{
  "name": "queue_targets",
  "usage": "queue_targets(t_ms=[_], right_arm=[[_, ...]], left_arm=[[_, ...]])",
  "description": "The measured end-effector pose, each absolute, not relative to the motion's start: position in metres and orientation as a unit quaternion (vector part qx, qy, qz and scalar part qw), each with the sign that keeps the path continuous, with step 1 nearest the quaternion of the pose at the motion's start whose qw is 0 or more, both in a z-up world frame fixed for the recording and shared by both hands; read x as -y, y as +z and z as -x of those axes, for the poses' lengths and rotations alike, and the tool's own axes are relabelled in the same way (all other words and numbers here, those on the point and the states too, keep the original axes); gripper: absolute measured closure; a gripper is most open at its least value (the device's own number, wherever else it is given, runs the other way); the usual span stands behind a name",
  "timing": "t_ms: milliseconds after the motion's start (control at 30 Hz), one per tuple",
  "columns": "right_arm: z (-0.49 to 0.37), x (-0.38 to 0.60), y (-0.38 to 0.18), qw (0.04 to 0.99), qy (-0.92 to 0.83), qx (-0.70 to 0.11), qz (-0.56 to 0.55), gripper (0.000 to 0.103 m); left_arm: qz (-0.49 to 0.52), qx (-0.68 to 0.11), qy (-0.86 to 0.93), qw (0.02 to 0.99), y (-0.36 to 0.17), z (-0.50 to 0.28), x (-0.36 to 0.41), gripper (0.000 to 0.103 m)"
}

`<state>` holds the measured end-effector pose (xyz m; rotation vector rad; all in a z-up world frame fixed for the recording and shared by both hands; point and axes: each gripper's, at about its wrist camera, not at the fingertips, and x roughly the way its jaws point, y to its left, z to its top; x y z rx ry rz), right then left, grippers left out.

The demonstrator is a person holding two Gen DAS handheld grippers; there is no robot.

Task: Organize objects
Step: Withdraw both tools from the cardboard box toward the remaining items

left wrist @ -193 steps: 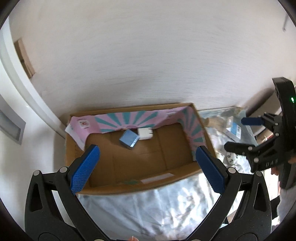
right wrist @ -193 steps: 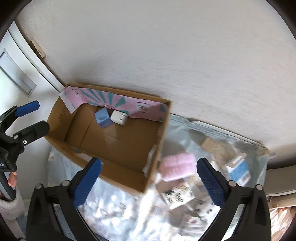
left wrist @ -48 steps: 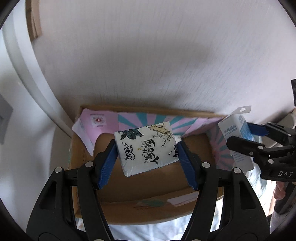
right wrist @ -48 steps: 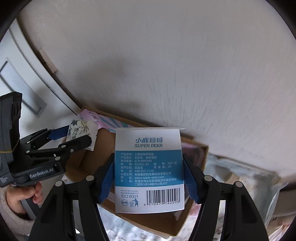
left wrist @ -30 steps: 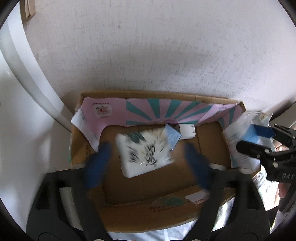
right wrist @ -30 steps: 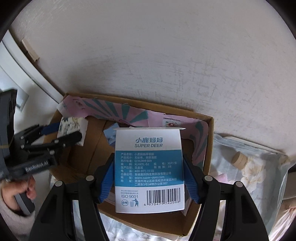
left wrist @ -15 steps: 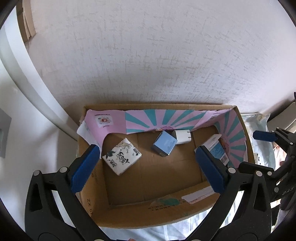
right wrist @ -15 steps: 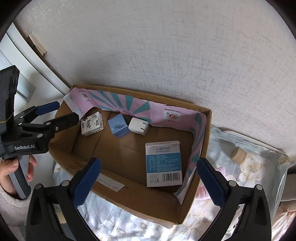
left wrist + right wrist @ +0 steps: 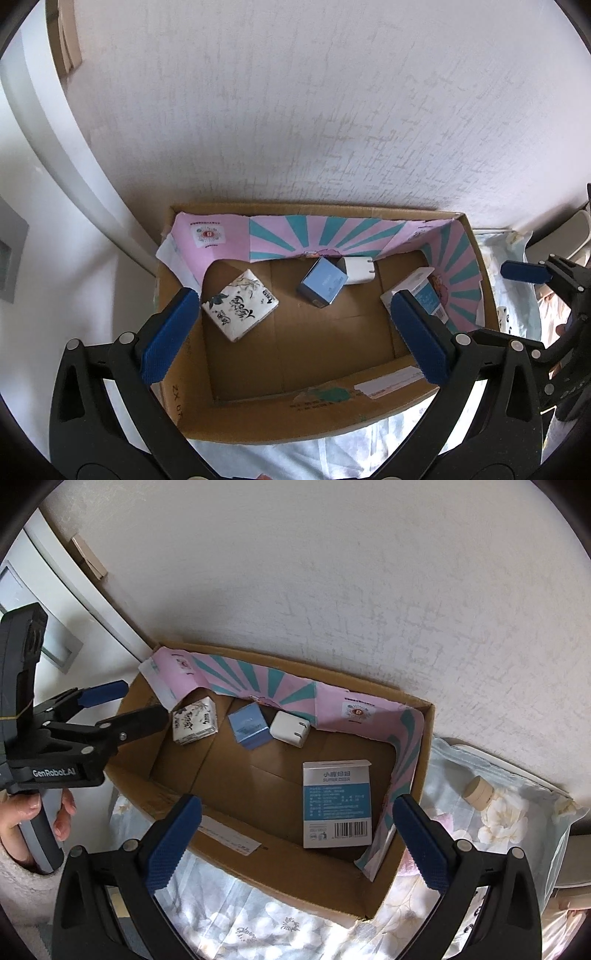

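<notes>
An open cardboard box (image 9: 258, 417) (image 9: 280, 886) with a pink and teal striped lining stands against the wall. Inside lie a white tissue pack with black print (image 9: 239, 303) (image 9: 195, 720), a small blue box (image 9: 323, 287) (image 9: 248, 723), a white charger plug (image 9: 357, 276) (image 9: 290, 730) and a white and blue carton with a barcode (image 9: 421, 295) (image 9: 336, 805). My left gripper (image 9: 295, 336) is open and empty above the box's front. My right gripper (image 9: 295, 842) is open and empty above the box's near right corner. The left gripper also shows in the right wrist view (image 9: 122, 705), and the right gripper's finger (image 9: 524, 273) shows in the left wrist view.
The box sits on a floral cloth (image 9: 266, 923). A small round tan jar (image 9: 476, 786) lies on the cloth to the right of the box. A white textured wall (image 9: 295, 110) rises behind the box. A white door frame (image 9: 55, 155) stands at the left.
Both grippers have opened and let go: the tissue pack now lies at the box's left, the blue and white carton at its right. Both grippers have drawn back a little.
</notes>
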<state>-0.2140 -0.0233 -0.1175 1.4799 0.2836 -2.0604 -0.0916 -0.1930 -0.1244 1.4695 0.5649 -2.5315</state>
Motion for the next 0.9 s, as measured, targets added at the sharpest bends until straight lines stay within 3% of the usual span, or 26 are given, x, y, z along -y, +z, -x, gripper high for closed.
queue_targets(t_ms=[533,900], right_arm=[[0.213,0.001,-0.048,0.264,-0.82,-0.12,-0.493,0.0],[0.208,-0.087,0.005,0.247,-0.851,-0.101,-0.452,0.0]], left_arm=[[-0.471,-0.149,-0.866,0.075,-0.061,0.087,0.177,0.0],[-0.431,-0.123,-0.893,0.039,-0.004,0.102,0.106,0.0]])
